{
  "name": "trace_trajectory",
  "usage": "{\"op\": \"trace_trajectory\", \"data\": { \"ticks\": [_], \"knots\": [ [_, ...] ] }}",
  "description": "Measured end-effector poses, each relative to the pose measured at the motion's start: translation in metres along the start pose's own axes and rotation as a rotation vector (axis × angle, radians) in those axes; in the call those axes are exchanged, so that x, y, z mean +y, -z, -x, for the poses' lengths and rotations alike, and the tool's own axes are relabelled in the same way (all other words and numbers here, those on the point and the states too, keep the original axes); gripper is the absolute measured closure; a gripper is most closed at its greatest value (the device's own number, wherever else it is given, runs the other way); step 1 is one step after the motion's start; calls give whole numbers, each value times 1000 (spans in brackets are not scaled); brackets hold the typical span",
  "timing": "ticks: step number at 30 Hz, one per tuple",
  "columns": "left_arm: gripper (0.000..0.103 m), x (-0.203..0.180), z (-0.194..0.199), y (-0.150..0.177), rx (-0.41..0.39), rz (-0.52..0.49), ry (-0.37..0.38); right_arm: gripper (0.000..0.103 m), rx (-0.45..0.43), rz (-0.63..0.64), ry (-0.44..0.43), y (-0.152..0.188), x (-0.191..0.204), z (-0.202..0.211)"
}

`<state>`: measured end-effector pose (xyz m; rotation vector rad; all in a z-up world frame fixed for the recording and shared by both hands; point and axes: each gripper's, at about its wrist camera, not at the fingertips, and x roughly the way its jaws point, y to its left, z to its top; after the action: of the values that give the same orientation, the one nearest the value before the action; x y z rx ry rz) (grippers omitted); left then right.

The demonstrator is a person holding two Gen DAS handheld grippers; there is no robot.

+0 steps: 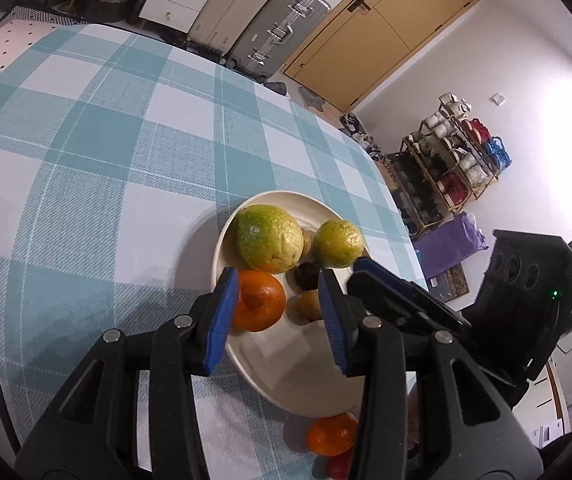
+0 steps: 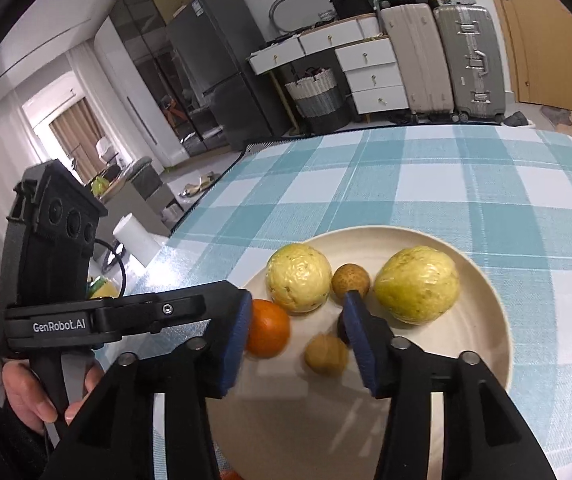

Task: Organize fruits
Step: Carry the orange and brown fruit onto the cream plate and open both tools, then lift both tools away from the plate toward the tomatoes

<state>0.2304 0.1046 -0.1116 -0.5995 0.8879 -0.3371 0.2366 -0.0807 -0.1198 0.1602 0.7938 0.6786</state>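
Note:
A cream plate (image 1: 278,364) (image 2: 470,344) on the checked cloth holds two large yellow-green fruits (image 1: 270,238) (image 1: 338,243), an orange (image 1: 260,302) (image 2: 268,328) and a few small brown fruits (image 1: 309,306). My left gripper (image 1: 278,277) hovers over the plate's near side, open. The orange lies between its blue pads, against the left one and apart from the right one. My right gripper (image 2: 297,296) stands open over the plate. A small, blurred tan fruit (image 2: 326,354) lies between its pads, untouched. A dark fruit (image 2: 341,326) is partly hidden behind the right pad.
A second orange (image 1: 332,434) and a red fruit (image 1: 340,466) lie on the cloth in front of the plate. The table's edge (image 1: 402,216) runs close behind the plate. A hand (image 2: 26,392) grips the left tool's handle. Suitcases and drawers line the far wall.

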Motion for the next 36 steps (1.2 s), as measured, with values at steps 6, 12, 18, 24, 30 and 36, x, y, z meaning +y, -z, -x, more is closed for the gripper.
{"op": "trace_trajectory", "data": {
  "ticks": [6,12,18,24,30,36],
  "knots": [
    [56,-5,14,11,-17,-10,-34,44,-37,-27,32,6,-7,25],
    [49,-22,30,29,-34,-76,-108,36,-80,-48,56,17,-13,55],
    [46,-44,46,50,-54,-152,-173,29,-106,-24,73,28,-5,76],
    [41,-63,59,71,-69,-212,-246,21,-117,-12,104,39,3,93],
    [40,-73,69,88,-77,-239,-280,16,-135,-1,112,51,12,109],
    [24,-78,81,102,-108,-249,-313,13,-140,18,125,61,20,121]
  ]
}}
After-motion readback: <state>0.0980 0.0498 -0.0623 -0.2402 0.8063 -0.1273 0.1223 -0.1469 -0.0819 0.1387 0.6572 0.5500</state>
